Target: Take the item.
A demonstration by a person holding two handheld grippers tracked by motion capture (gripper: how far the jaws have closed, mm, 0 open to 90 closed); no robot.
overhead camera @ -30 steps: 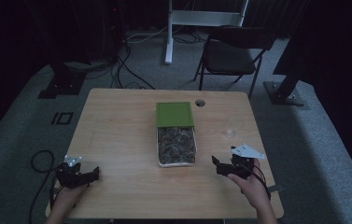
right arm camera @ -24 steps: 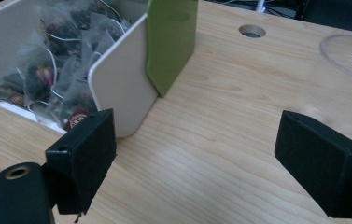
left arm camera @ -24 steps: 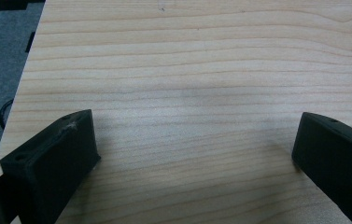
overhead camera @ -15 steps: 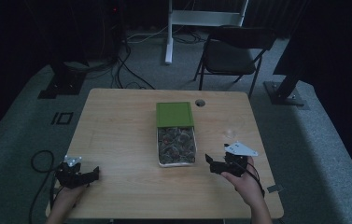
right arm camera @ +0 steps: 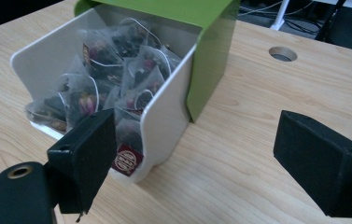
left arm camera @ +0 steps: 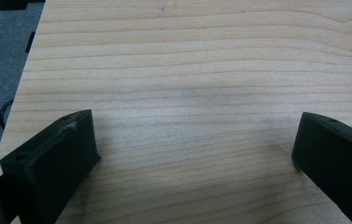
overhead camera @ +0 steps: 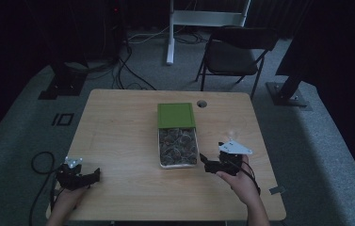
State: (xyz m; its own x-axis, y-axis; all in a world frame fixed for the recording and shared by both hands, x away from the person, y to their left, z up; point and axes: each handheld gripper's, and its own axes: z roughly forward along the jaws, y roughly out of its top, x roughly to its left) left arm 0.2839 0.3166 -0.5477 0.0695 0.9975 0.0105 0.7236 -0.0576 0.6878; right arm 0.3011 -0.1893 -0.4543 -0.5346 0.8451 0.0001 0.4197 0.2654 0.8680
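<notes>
A: Right tool (overhead camera: 209, 165), jaws spread, empty, just beside the near right corner of the tea-bag box (overhead camera: 178, 147), mid-worktop (overhead camera: 118, 122) — likely lined up to reach in.

B: Left tool (overhead camera: 88, 176) parked near left, jaws apart, clear of the work.

- Green sleeve (right arm camera: 211, 51) hides the far end of the white tray (right arm camera: 164, 121); I can't see how far it goes.
- Tea bags (overhead camera: 178, 146) too small to count from the high view.
- Red tag (right arm camera: 128, 159) print unreadable.
- Right hand-held gripper (right arm camera: 190, 158) jaws cut off at bottom edge.
</notes>
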